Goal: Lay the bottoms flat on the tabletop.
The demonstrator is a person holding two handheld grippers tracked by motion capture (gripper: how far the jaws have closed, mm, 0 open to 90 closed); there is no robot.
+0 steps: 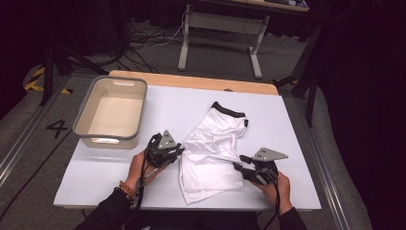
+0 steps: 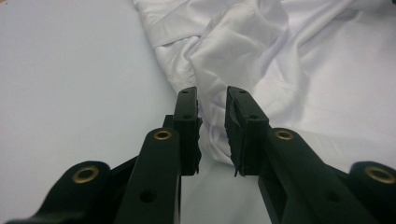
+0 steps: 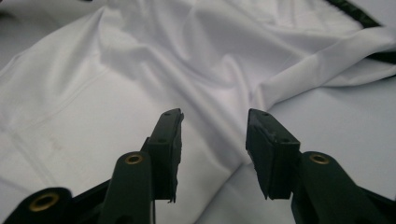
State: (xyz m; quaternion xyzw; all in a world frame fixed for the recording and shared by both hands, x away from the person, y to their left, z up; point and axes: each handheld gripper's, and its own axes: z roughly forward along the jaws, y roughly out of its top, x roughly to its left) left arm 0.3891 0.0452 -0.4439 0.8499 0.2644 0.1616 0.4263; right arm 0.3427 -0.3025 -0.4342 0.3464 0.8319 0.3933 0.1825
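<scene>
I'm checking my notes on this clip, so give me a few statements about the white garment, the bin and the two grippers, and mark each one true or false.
1. The white garment lies on the table. True.
2. The bin holds the garment. False: the bin is empty.
3. The left gripper has its jaws slightly apart. True.
4. The right gripper is clamped on the black waistband. False: its jaws are open, gripping nothing.
5. The bin stands right of the garment. False: it stands left.

free: bare table [image 1: 268, 115] right of shorts [image 1: 213, 148] | obstacle: bin [image 1: 112, 111] far left
</scene>
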